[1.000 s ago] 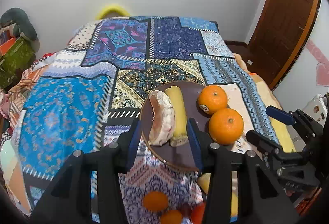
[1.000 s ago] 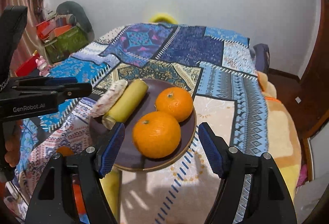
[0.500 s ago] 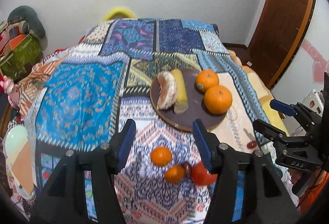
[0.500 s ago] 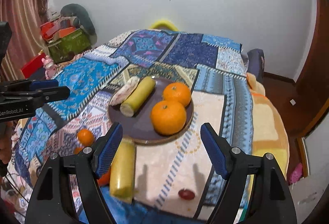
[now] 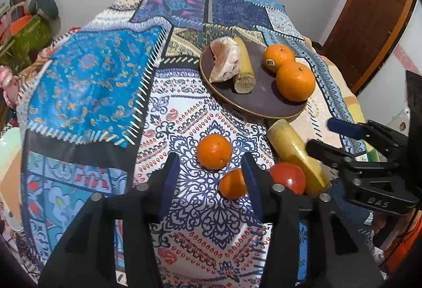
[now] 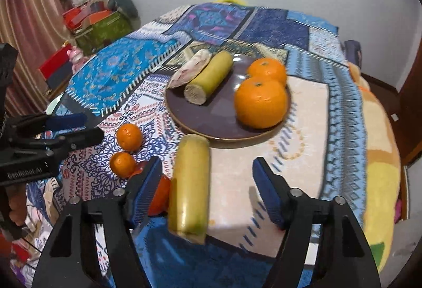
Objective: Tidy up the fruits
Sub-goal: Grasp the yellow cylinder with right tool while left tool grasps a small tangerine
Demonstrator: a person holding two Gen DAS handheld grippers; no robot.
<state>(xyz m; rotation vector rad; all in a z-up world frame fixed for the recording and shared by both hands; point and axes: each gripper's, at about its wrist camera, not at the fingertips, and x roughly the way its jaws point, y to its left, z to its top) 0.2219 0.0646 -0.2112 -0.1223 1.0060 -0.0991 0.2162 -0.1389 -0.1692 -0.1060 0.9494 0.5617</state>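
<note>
A dark round plate (image 5: 266,103) (image 6: 211,121) on the patterned cloth holds two oranges (image 5: 295,81) (image 6: 260,102), a yellow-green cut stalk (image 5: 244,66) (image 6: 209,76) and a pale peeled fruit piece (image 5: 226,59) (image 6: 191,67). In front of the plate lie two small oranges (image 5: 214,148) (image 6: 129,137), a red tomato (image 5: 287,177) (image 6: 158,195) and a second yellow stalk (image 5: 298,153) (image 6: 190,185). My left gripper (image 5: 211,171) is open and empty, just before the small oranges. My right gripper (image 6: 207,179) is open and empty, with the loose stalk between its fingers' line.
The cloth-covered table (image 5: 87,82) drops off at its front and right edges. Bags and boxes (image 6: 100,24) stand at the far left by a curtain. A wooden door (image 5: 369,16) is at the right. A pale plate (image 5: 10,174) sits at the left edge.
Both grippers have drawn back from the plate toward the table's front. The loose small oranges, tomato and second stalk have come into view close ahead. Both stay open.
</note>
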